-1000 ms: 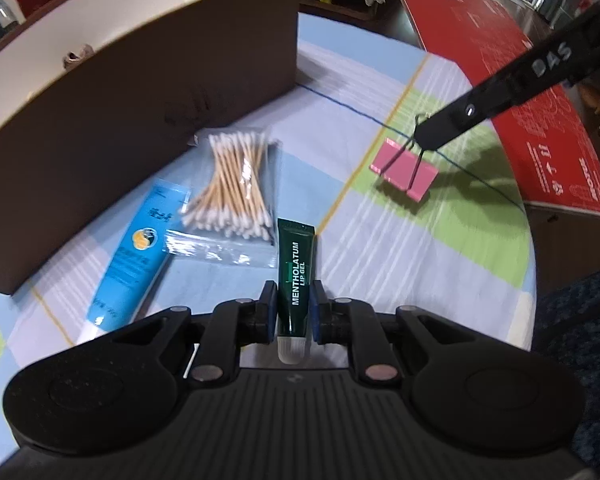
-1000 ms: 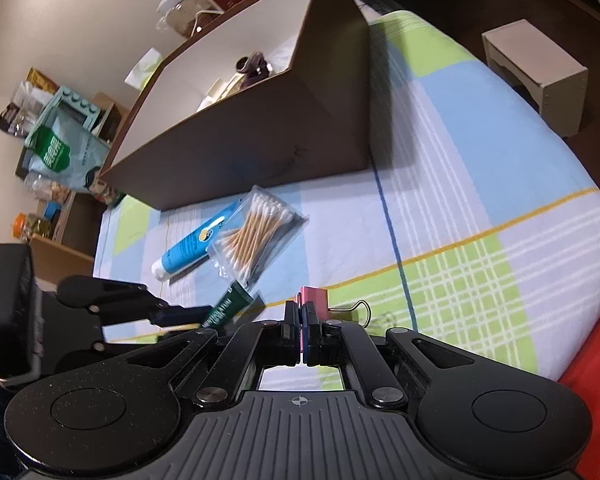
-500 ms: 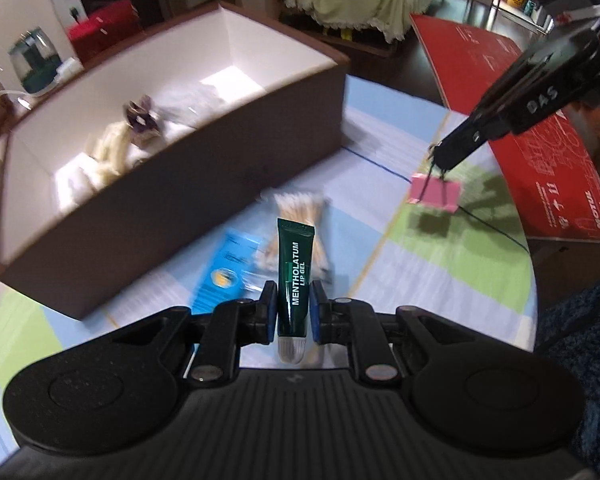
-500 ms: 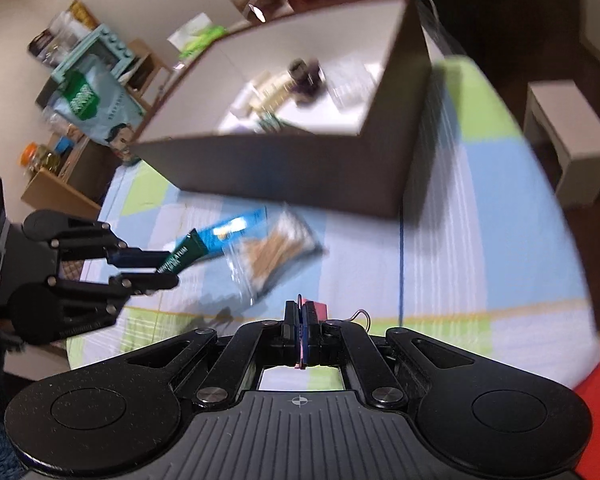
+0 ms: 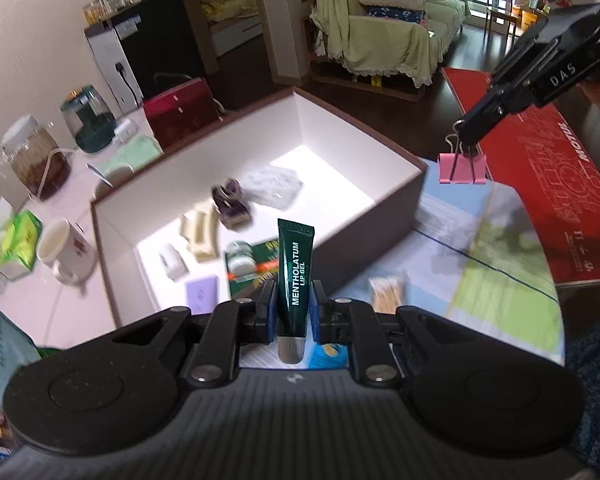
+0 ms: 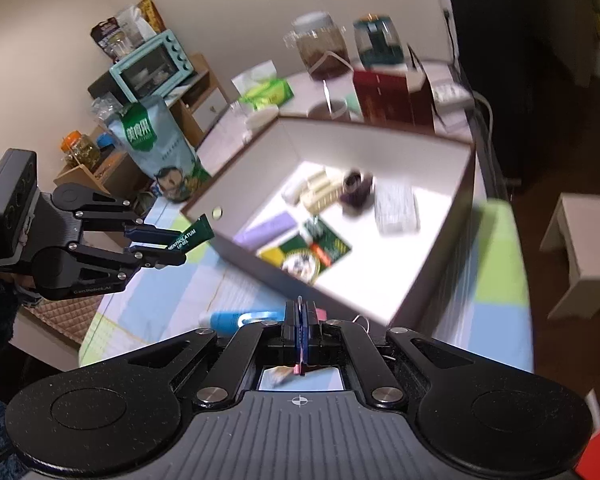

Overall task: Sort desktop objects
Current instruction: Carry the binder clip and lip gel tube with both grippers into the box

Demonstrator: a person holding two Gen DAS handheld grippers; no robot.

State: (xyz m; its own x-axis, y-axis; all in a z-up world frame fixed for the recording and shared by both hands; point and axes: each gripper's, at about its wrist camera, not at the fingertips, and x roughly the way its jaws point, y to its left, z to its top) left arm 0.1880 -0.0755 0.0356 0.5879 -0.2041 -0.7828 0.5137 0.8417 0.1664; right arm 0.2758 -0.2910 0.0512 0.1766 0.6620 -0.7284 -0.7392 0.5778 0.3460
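We see the left claw (image 5: pixel 293 312) clamped on a dark green lip-gel tube (image 5: pixel 295 276), the right claw (image 6: pixel 302 322) on a pink binder clip (image 5: pixel 462 168), above the brown white-lined box (image 5: pixel 400 200).

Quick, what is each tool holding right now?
Left tool: shut on the green lip gel tube.
Right tool: shut on the pink binder clip.

Left gripper (image 5: pixel 293 314) clamps lip gel tube (image 5: pixel 295 276) above box (image 5: pixel 380 216)

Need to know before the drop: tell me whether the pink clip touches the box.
Apart. In the left wrist view the pink clip hangs from the right gripper, with tablecloth visible between it and the box corner.
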